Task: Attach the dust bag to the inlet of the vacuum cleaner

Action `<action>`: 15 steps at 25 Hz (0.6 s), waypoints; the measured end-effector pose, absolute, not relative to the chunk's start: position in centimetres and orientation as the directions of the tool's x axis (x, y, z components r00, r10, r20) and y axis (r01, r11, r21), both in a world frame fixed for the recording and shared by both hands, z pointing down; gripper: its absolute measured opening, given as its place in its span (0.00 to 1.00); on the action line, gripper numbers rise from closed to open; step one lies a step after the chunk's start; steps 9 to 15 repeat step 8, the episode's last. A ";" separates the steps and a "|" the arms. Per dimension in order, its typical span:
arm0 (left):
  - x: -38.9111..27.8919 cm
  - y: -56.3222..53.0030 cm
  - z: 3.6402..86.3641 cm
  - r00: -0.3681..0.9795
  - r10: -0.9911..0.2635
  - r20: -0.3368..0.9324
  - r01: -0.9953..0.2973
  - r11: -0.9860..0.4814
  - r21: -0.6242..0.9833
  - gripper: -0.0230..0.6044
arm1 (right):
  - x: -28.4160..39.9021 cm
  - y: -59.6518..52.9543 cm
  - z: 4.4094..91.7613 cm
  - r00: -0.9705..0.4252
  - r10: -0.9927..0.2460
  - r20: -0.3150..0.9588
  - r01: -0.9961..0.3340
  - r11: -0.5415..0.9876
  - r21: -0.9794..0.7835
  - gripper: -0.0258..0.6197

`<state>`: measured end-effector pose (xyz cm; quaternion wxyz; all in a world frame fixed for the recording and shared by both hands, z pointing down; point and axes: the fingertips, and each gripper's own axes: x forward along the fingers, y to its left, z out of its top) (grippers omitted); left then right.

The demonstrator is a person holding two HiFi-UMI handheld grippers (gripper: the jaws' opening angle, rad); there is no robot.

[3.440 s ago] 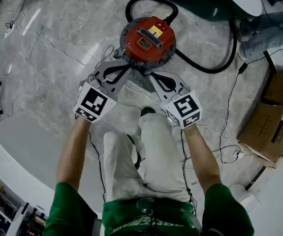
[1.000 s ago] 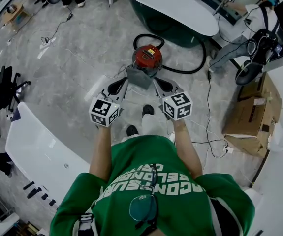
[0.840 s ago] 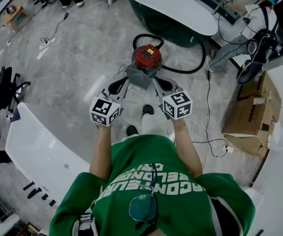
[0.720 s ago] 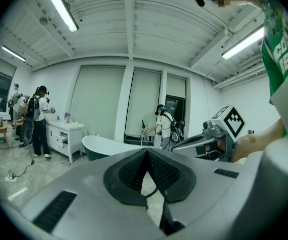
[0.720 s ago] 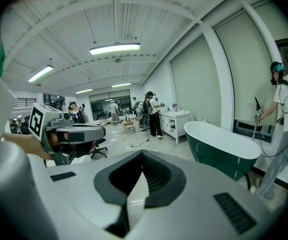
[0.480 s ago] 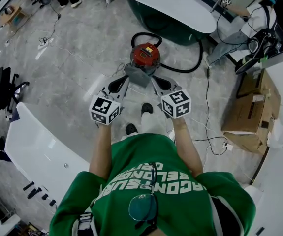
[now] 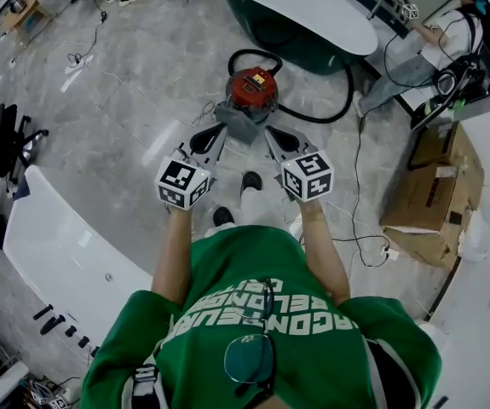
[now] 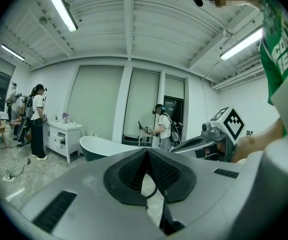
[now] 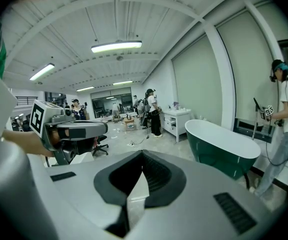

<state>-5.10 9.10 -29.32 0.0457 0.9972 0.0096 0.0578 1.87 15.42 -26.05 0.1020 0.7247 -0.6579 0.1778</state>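
– Holding the dust bag (image 7: 239,127) like that, does it look heavy to you?
– No. I'd judge it light and limp, soft cloth that sags and folds. It hangs stretched between the two sets of jaws. The left gripper (image 7: 221,132) and right gripper (image 7: 268,133) are each pinched tight on an edge of it.
– Where should it be gripped for fitting?
– Probably at a stiffer collar round its mouth, though I can't make one out. The vacuum cleaner (image 7: 253,89) stands beyond and below the jaw tips.
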 end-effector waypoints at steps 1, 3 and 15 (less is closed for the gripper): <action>-5.1 9.2 -29.3 0.993 0.026 0.115 0.016 -0.996 0.093 0.04 | 1.9 15.4 -26.0 0.071 -0.917 0.393 -0.990 -0.112 -0.085 0.05; -5.1 9.3 -29.2 0.993 0.029 0.114 0.018 -0.995 0.095 0.04 | 1.9 15.4 -26.0 0.071 -0.916 0.395 -0.991 -0.110 -0.077 0.05; -4.7 9.4 -29.1 0.993 0.023 0.117 0.011 -0.995 0.103 0.04 | 2.5 15.6 -26.1 0.074 -0.915 0.396 -0.991 -0.112 -0.074 0.05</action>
